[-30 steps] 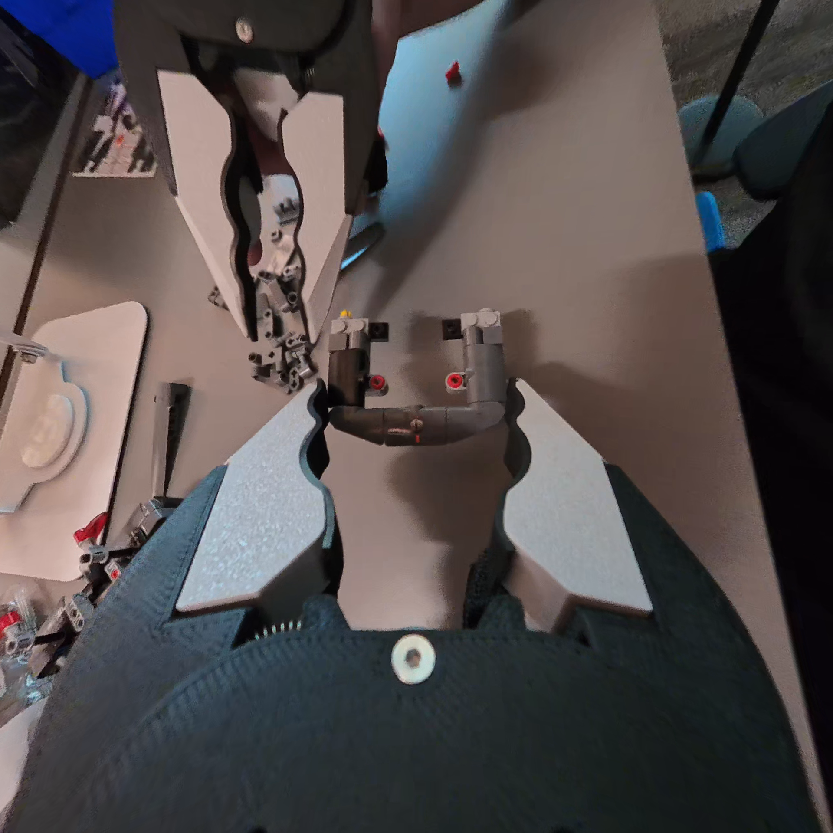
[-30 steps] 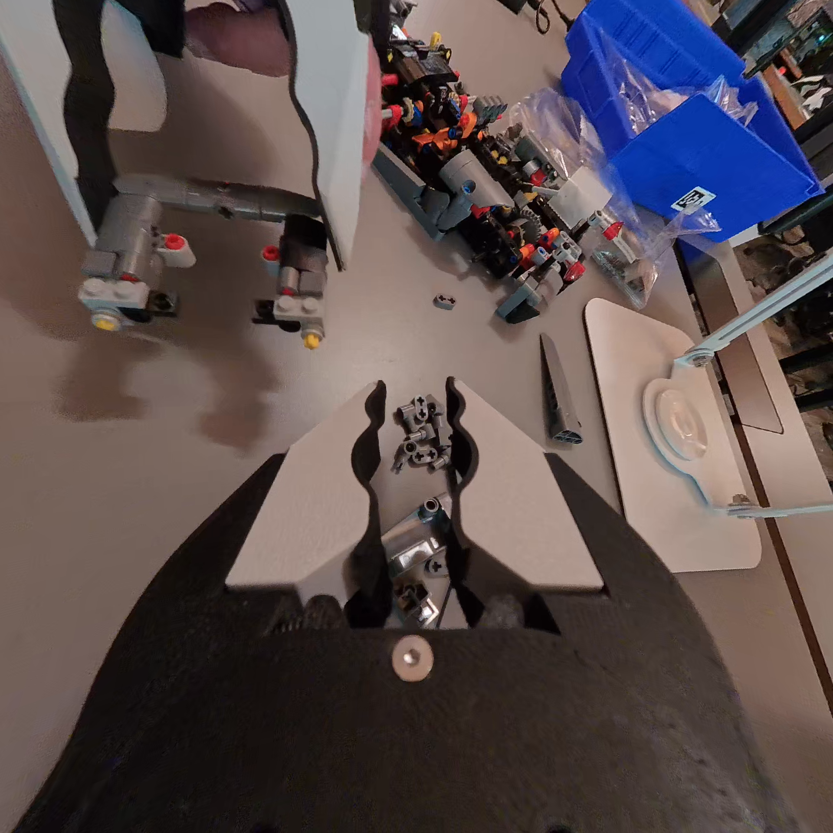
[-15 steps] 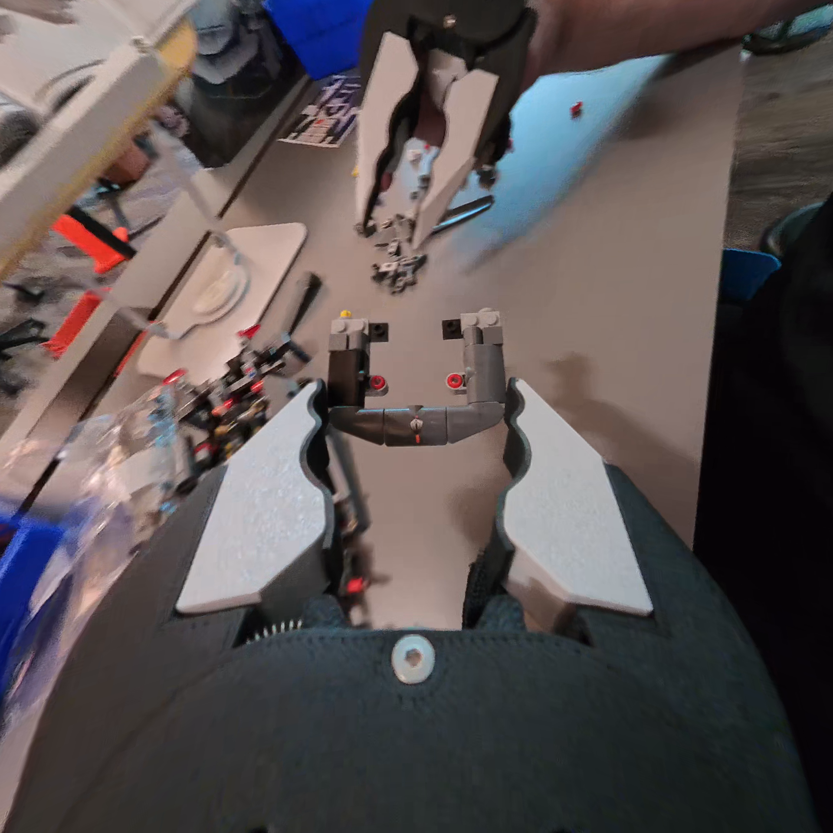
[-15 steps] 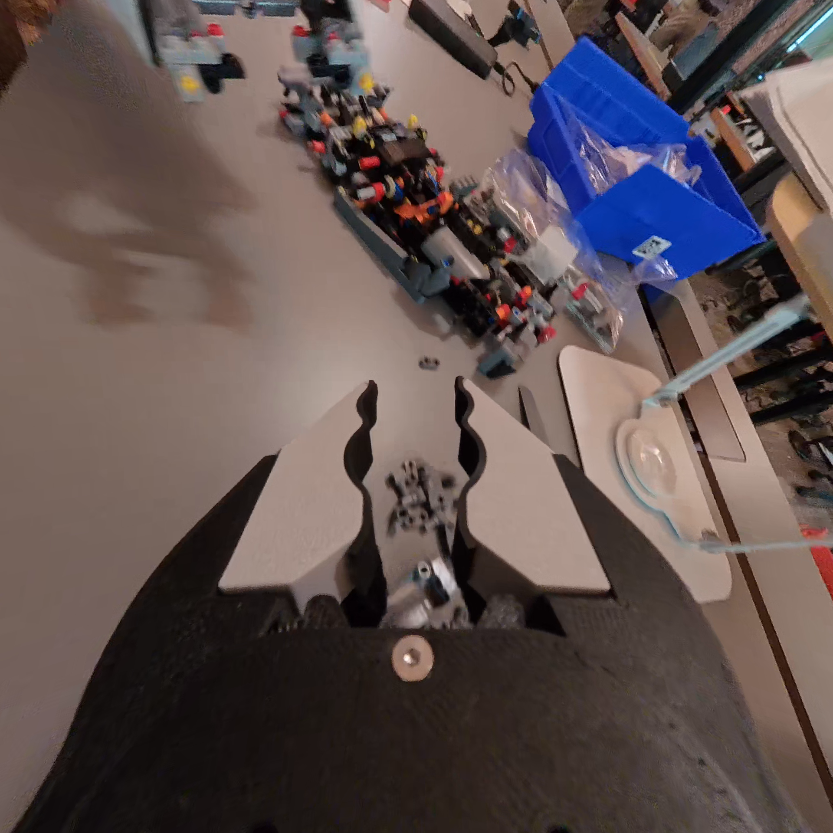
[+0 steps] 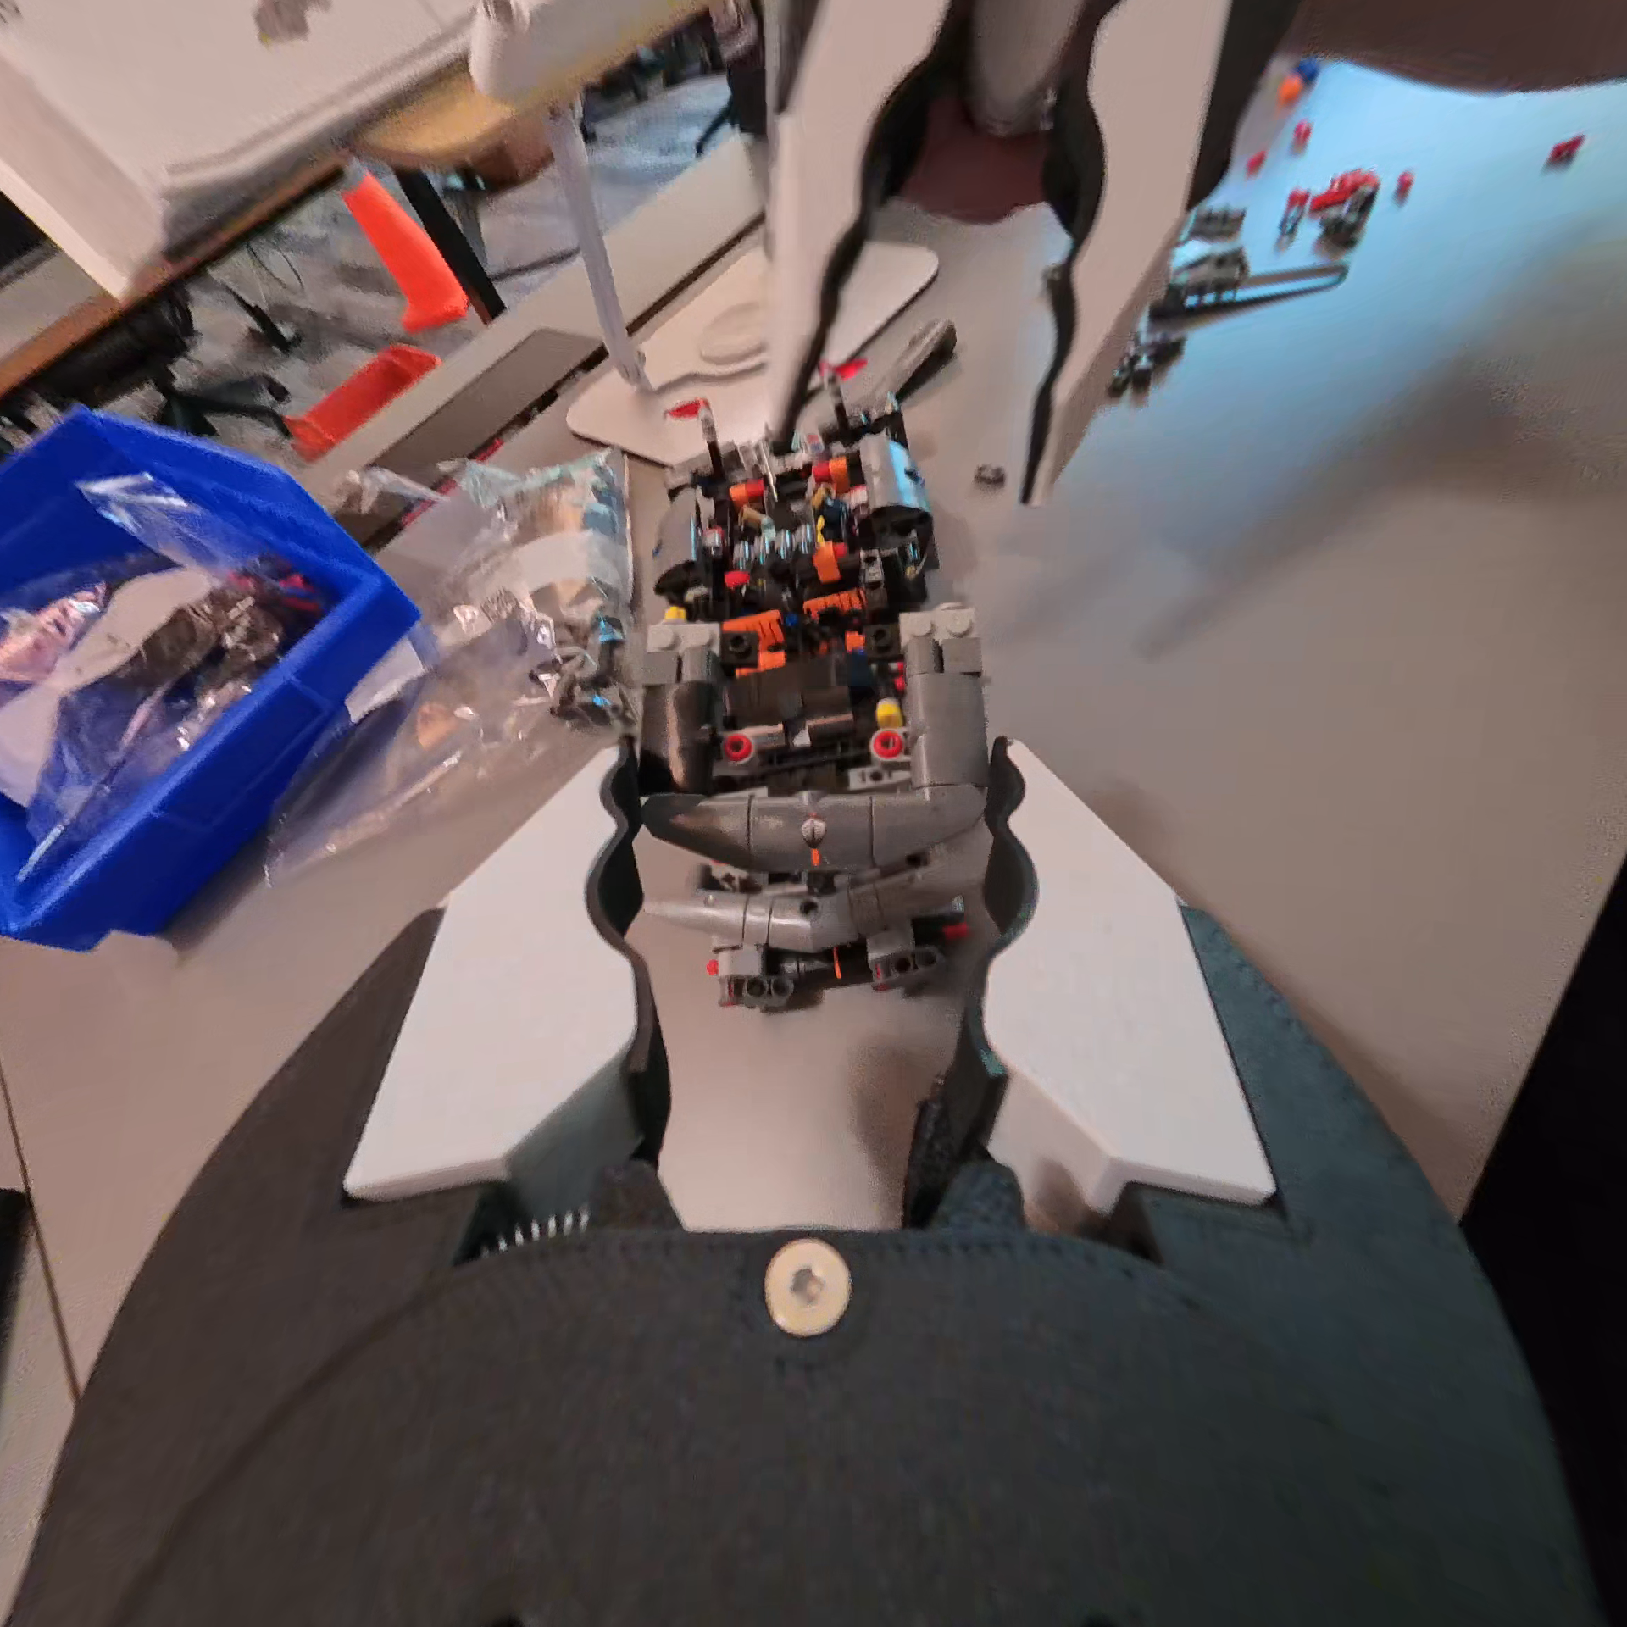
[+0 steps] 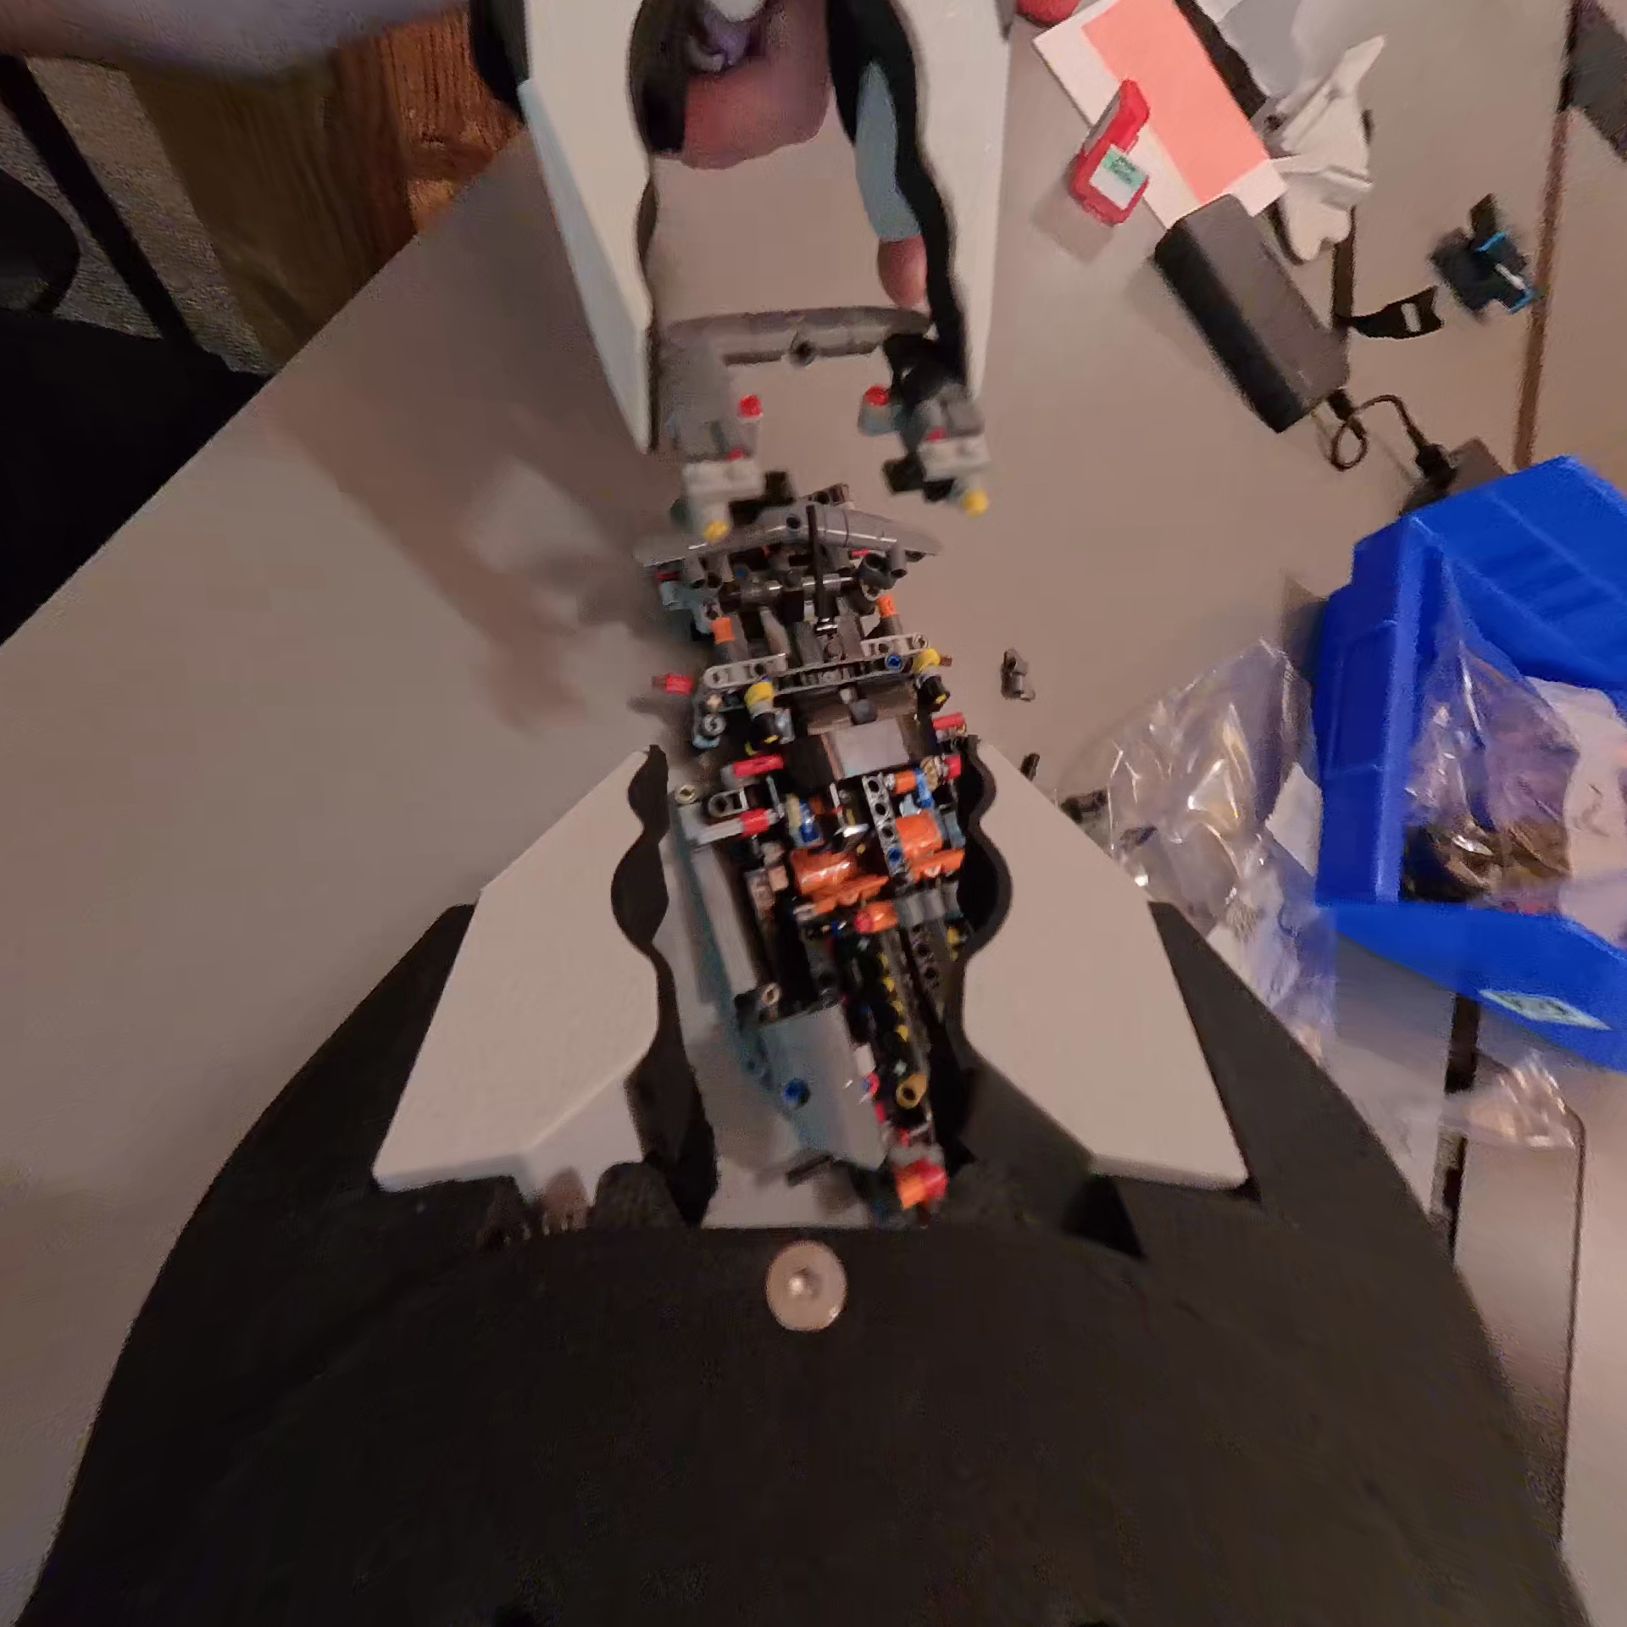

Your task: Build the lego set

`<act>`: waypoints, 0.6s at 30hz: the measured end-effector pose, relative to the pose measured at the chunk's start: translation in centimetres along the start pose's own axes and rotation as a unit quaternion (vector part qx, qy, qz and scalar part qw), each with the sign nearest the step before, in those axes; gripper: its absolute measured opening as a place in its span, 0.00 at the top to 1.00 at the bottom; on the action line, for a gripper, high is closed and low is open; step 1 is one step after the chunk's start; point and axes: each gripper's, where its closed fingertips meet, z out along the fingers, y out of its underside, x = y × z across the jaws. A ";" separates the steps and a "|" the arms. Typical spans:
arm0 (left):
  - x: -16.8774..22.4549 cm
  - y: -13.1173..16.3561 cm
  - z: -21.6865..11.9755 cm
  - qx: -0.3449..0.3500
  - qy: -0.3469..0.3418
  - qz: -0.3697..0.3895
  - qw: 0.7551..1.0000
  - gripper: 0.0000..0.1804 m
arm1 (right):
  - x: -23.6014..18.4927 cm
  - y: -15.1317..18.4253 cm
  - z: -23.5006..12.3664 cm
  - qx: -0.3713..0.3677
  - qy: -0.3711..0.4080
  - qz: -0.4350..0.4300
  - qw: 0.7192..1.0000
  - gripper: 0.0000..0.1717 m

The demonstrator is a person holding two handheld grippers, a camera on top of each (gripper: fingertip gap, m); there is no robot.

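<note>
Over the brick vehicle chassis (image 6: 819,880) on the tabletop (image 6: 308,704), left gripper (image 5: 810,819) fingers clamp a grey U-shaped brick frame (image 5: 810,828); right gripper (image 6: 814,836) fingers straddle the chassis, grip uncertain. Beside it: plastic bags (image 6: 1233,810), blue bin (image 6: 1479,748).

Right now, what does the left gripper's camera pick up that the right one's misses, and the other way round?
Only the left view shows the lamp base, the orange cone and small red bricks scattered far off on the table.

Only the right view shows the pink paper, the red stamp and the black power adapter.

Both show the brick car frame, the grey U-shaped brick part clamped in the left gripper, the blue bin, the plastic bags, and the right gripper straddling the frame.
</note>
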 end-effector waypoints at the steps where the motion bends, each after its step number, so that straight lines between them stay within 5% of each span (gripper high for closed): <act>1: 0.1 0.5 0.3 -0.009 0.002 -0.001 1.000 0.57 | 0.4 0.0 0.7 -0.002 -0.014 -0.001 1.000 0.62; 10: -0.2 3.2 2.5 -0.088 0.008 -0.025 0.996 0.57 | 1.1 1.0 5.5 -0.036 -0.100 -0.016 0.994 0.53; 18: -0.5 3.7 2.0 -0.105 0.006 -0.027 0.994 0.57 | 1.4 1.7 6.9 -0.038 -0.135 -0.023 0.990 0.56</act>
